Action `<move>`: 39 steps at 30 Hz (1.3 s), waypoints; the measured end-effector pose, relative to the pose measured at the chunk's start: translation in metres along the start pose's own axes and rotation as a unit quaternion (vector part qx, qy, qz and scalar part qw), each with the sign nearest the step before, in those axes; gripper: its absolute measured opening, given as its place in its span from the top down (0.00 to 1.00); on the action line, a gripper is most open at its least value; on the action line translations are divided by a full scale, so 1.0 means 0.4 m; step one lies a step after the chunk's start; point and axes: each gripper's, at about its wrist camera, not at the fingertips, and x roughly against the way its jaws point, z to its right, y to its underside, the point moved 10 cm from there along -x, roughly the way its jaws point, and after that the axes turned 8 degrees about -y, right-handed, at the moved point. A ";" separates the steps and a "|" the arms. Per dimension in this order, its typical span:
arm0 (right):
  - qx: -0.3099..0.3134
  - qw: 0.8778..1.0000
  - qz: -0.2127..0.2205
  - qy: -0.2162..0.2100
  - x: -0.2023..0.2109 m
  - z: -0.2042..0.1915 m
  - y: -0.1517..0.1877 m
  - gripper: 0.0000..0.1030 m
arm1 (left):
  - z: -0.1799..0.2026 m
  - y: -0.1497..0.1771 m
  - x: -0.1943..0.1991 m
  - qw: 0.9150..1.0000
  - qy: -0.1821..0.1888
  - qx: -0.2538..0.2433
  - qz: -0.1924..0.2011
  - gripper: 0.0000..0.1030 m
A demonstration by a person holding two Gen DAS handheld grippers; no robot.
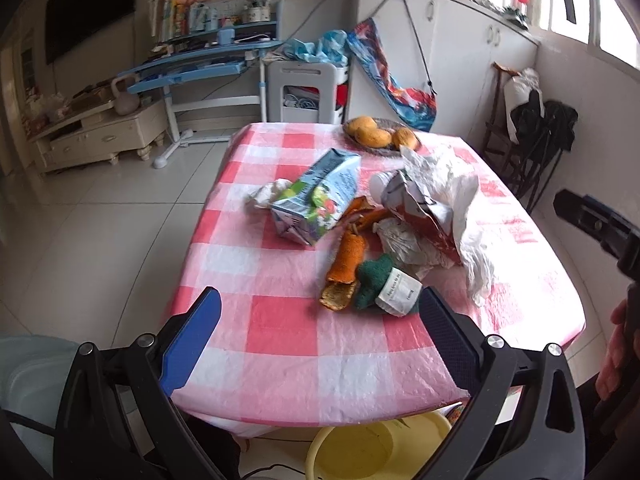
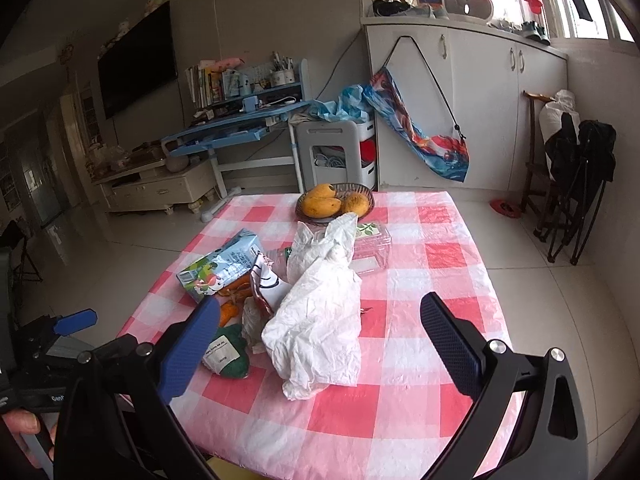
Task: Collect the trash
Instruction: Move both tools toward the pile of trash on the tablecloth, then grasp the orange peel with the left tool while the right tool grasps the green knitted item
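Checked table (image 1: 280, 360): one carton (image 1: 316, 196), three mangoes (image 1: 374, 136).

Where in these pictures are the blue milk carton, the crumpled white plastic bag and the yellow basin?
blue milk carton (image 1: 316, 196): left wrist view, on its printed side panel.
crumpled white plastic bag (image 2: 320, 320): right wrist view, on its wrinkled middle.
yellow basin (image 1: 320, 446): left wrist view, on its near-left rim.

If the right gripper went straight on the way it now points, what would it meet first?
Most likely the crumpled white plastic bag, lying between the open fingers of the right gripper; depth is hard to judge.
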 end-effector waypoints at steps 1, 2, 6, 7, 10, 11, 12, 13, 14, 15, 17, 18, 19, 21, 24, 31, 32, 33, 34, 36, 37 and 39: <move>-0.001 1.000 0.001 -0.001 0.004 0.004 0.002 0.07 | 0.014 0.003 -0.007 1.000 0.002 -0.008 -0.006 0.07; -0.003 1.000 0.001 -0.002 0.006 0.006 0.002 0.07 | 0.028 0.008 -0.015 1.000 0.008 -0.012 -0.015 0.07; -0.017 1.000 0.000 -0.013 0.012 0.018 0.000 0.07 | 0.035 0.010 -0.043 0.999 0.016 0.029 -0.029 0.07; -0.022 1.000 0.001 -0.017 0.013 0.019 0.000 0.07 | 0.036 0.011 -0.048 0.998 0.024 0.038 -0.034 0.07; -0.031 0.999 -0.001 -0.043 0.013 0.010 0.001 0.07 | 0.009 -0.002 -0.071 0.999 0.004 0.043 -0.032 0.13; -0.027 0.998 -0.004 -0.052 0.010 -0.001 0.004 0.07 | -0.018 -0.010 -0.084 0.998 -0.011 0.054 -0.032 0.15; -0.020 0.998 -0.010 -0.063 0.006 -0.017 0.011 0.07 | -0.037 -0.013 -0.101 0.997 -0.013 0.064 -0.040 0.17; -0.007 0.996 -0.023 -0.080 -0.005 -0.044 0.023 0.07 | -0.048 -0.014 -0.114 0.996 -0.015 0.069 -0.049 0.18; 0.009 0.995 -0.034 -0.094 -0.015 -0.072 0.036 0.07 | -0.061 -0.016 -0.129 0.995 -0.020 0.070 -0.061 0.21; 0.028 0.993 -0.046 -0.109 -0.027 -0.107 0.053 0.08 | -0.077 -0.024 -0.140 0.995 -0.030 0.071 -0.066 0.22; 0.066 0.985 -0.075 -0.141 -0.056 -0.175 0.088 0.16 | -0.109 -0.054 -0.138 0.994 -0.038 0.085 -0.053 0.22; 0.087 0.980 -0.092 -0.153 -0.076 -0.208 0.108 0.24 | -0.123 -0.066 -0.137 0.994 -0.037 0.092 -0.049 0.22; 0.101 0.976 -0.108 -0.159 -0.098 -0.233 0.127 0.26 | -0.132 -0.073 -0.137 0.994 -0.037 0.095 -0.047 0.22; 0.112 0.969 -0.138 -0.170 -0.146 -0.263 0.155 0.34 | -0.148 -0.075 -0.140 0.993 -0.039 0.098 -0.048 0.22; 0.106 0.966 -0.161 -0.170 -0.209 -0.268 0.166 0.42 | -0.153 -0.055 -0.151 0.993 -0.029 0.100 -0.060 0.22; 0.113 0.965 -0.194 -0.135 -0.321 -0.240 0.189 0.51 | -0.149 -0.049 -0.158 0.993 -0.013 0.104 -0.063 0.22; 0.110 0.965 -0.194 -0.136 -0.328 -0.236 0.189 0.52 | -0.143 -0.048 -0.162 0.993 -0.010 0.101 -0.065 0.22; 0.106 0.966 -0.193 -0.137 -0.332 -0.232 0.190 0.53 | -0.137 -0.045 -0.164 0.993 -0.008 0.098 -0.066 0.22; 0.109 0.966 -0.193 -0.137 -0.334 -0.232 0.194 0.53 | -0.129 -0.044 -0.167 0.993 -0.006 0.093 -0.067 0.22; 0.128 0.964 -0.194 -0.128 -0.324 -0.234 0.203 0.57 | -0.102 -0.042 -0.175 0.995 -0.004 0.076 -0.069 0.22; 0.132 0.964 -0.195 -0.127 -0.317 -0.236 0.208 0.59 | -0.091 -0.041 -0.179 0.995 -0.005 0.068 -0.069 0.22; 0.133 0.961 -0.201 -0.132 -0.301 -0.236 0.217 0.66 | -0.063 -0.036 -0.189 0.996 -0.007 0.049 -0.072 0.22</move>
